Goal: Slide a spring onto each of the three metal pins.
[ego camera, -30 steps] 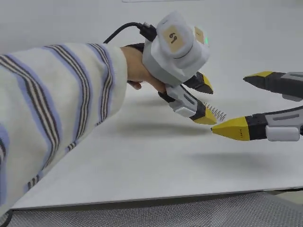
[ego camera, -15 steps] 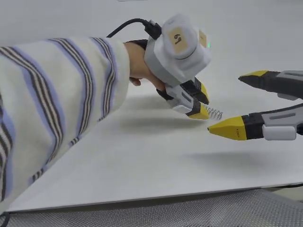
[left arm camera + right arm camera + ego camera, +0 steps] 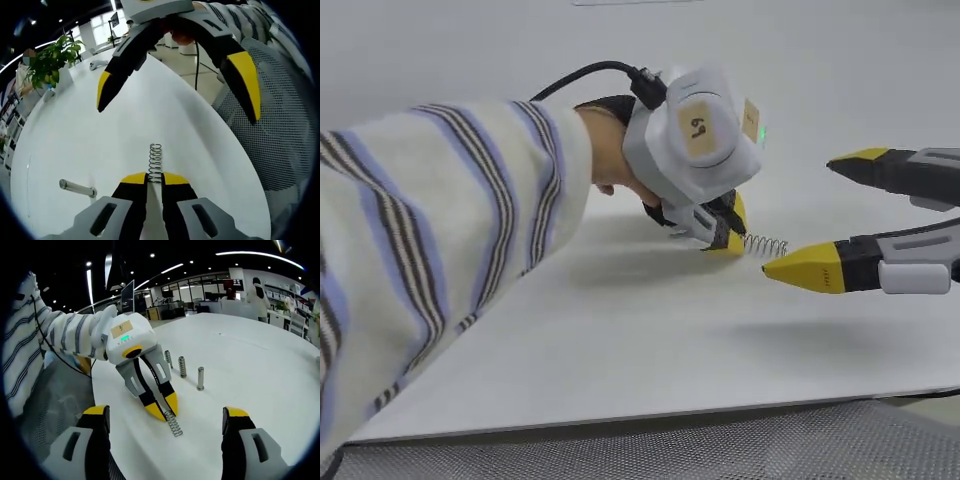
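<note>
You are pinching the last spring (image 3: 766,245), lying mid-frame on the tabletop (image 3: 620,330), in your closed left tongs (image 3: 728,238), right tongs (image 3: 798,218) spread wide, and next it needs lifting onto the bare pin (image 3: 200,378).

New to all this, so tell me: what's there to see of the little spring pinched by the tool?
The spring is a small, thin coil of shiny grey wire, apparently metal. One end is pinched between the yellow tips of the left tool; the rest sticks straight out past them, uncompressed. It sits low over the white table; whether it touches is unclear.
</note>
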Tool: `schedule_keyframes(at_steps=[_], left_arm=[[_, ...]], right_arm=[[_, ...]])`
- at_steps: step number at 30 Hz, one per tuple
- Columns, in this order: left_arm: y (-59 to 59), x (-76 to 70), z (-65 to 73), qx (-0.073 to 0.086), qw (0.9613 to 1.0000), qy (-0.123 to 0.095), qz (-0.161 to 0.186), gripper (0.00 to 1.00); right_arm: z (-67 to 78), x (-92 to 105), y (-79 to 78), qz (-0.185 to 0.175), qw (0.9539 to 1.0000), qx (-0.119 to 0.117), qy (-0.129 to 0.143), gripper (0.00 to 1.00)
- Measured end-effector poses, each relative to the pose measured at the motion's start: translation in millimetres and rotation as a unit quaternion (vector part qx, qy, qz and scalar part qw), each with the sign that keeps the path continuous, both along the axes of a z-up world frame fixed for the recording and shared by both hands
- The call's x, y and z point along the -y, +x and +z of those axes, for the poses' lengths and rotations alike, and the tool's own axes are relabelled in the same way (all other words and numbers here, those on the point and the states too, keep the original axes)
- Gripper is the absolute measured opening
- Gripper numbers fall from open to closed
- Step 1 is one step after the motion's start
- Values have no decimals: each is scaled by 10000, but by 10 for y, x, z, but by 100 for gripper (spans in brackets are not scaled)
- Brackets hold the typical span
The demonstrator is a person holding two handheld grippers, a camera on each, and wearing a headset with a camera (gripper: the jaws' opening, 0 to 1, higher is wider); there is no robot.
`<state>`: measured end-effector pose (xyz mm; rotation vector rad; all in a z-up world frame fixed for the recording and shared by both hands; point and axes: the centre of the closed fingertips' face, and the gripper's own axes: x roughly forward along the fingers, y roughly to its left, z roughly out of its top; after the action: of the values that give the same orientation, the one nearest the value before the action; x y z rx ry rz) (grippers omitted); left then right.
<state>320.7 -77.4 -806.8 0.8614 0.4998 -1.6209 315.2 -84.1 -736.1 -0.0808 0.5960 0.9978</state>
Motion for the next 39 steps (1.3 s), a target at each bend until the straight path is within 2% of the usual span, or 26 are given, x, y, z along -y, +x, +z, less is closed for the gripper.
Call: schedule_keyframes(at_steps=[3,6,8,9,11,16,17,18,20,22,24,26,27,30,33,35,39], left_arm=[[-25,-2,11,19,10000,-36,30,3],[-62,-27,9,-107,9999,-73,54,3],[-125,-49,12,-318,9994,-56,122,3],[-137,-61,9,-364,9992,-8,191,3],[-132,-61,18,-328,9992,-30,225,3],[-131,-115,10,-528,9974,-53,481,3],[-124,-115,14,-558,9968,-98,558,3],[-101,-107,41,-661,9942,-268,801,2],[-81,-118,87,-825,9902,-429,1037,2],[-72,-175,107,-875,9892,-431,1095,2],[-97,-216,131,-853,9896,-364,1095,2],[-86,-305,112,-697,9916,-157,1079,2],[-90,-325,124,-690,9915,-157,1089,2],[-80,-399,177,-783,9891,-238,1224,2],[-88,-475,216,-892,9847,-170,1490,2],[-91,-517,213,-828,9859,-179,1441,2],[-123,-580,294,-840,9842,-226,1543,2]], right_arm=[[1,-2,-1,10,10000,10,-2,92],[5,-9,5,16,10000,19,4,91],[14,-19,4,25,10000,32,2,91],[19,-24,3,35,10000,39,6,91],[21,-26,7,37,10000,45,3,91],[32,-35,-4,54,10000,55,-17,91],[34,-36,-6,62,10000,57,-17,91],[34,-36,-7,66,10000,58,-22,91],[39,-36,-7,77,9999,77,-31,90],[49,-39,-11,85,9999,95,-33,90],[50,-41,-17,87,9999,67,-37,89],[46,-40,-13,89,9999,71,-48,89],[46,-43,-17,99,9999,62,-53,89],[68,-60,-29,120,9999,75,-14,88],[35,-31,-45,161,9997,72,-179,87],[23,-32,-58,186,9996,60,-213,86],[12,-40,-82,247,9994,31,-240,85]])
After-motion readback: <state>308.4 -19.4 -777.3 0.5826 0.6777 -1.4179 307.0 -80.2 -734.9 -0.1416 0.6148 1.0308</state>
